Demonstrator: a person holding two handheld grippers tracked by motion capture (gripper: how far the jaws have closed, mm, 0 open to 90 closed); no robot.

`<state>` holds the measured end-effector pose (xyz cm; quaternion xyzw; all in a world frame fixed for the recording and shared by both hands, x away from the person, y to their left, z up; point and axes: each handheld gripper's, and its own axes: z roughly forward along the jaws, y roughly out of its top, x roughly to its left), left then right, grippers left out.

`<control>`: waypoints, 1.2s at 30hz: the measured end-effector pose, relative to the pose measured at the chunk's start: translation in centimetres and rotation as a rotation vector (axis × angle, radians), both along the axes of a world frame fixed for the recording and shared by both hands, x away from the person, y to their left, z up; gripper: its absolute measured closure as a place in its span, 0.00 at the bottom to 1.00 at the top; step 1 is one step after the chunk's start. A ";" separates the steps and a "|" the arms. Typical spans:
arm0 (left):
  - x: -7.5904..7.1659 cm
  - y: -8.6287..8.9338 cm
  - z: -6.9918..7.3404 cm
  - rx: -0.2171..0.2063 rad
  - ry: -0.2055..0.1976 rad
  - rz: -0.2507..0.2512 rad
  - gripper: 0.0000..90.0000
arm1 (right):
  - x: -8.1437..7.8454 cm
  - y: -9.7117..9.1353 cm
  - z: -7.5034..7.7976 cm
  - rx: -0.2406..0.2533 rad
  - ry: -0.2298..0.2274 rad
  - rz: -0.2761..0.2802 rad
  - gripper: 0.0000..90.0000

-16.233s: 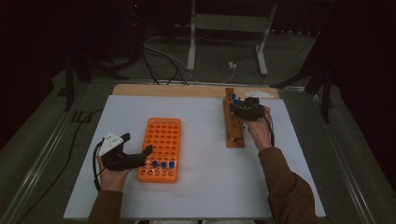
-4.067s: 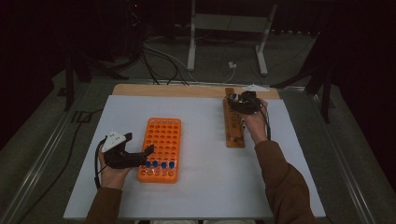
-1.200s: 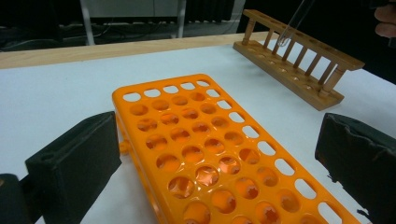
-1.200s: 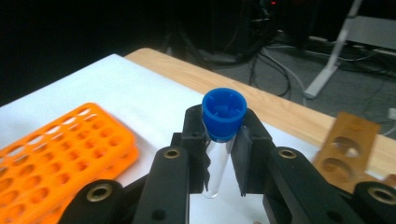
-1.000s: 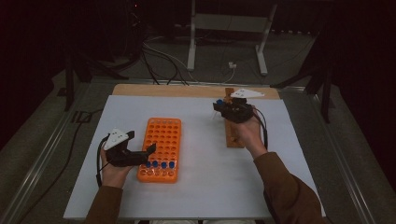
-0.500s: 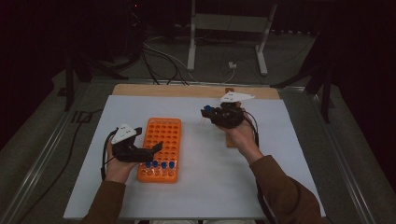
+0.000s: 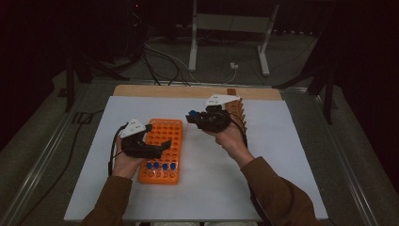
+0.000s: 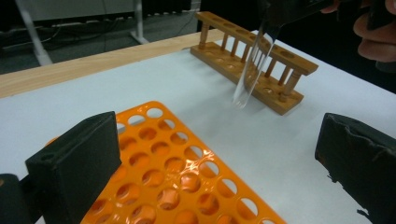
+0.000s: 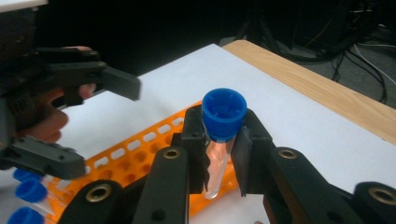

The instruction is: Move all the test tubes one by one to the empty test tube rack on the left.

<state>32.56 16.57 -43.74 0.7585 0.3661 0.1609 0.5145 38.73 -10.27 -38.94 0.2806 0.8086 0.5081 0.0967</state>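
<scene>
A white mat (image 7: pixel 282 179) is covering most of the table, leaving a bare wooden strip (image 7: pixel 155 91) showing along the far edge. Near the middle of the mat, a little toward its left edge, an orange tube rack (image 7: pixel 162 148) is lying lengthwise, and several blue-capped tubes (image 7: pixel 161 165) are standing in the rows at its near end. A wooden tube rack (image 8: pixel 254 58) is sitting close to the mat's far edge, right of centre. The left gripper (image 7: pixel 149 149) is hovering over the orange rack's left side with its jaws standing wide apart and nothing between them. The right gripper (image 7: pixel 195 117) is hanging above the mat between the two racks, just off the orange rack's far right corner, and its jaws are clamping a clear test tube (image 9: pixel 217 158) just below its blue cap (image 9: pixel 224 113); in the left gripper view the tube is tilting, with its rounded bottom in the air above the mat
</scene>
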 end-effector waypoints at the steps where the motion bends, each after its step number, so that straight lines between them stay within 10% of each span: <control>1: 0.1 -0.1 0.1 0.000 -0.001 -0.006 0.01 | -0.1 0.3 0.1 -0.002 0.000 0.008 0.85; 14: 1.2 -1.6 0.7 0.058 -0.011 -0.017 0.10 | -0.9 4.1 0.3 -0.025 0.008 0.092 0.85; 25: 1.0 -1.8 0.7 0.049 -0.074 -0.072 0.71 | -1.3 4.8 0.1 -0.020 0.020 0.125 0.85; 36: 0.8 -2.0 0.6 0.049 -0.083 -0.102 0.86 | -1.2 4.8 0.0 -0.006 0.044 0.130 0.85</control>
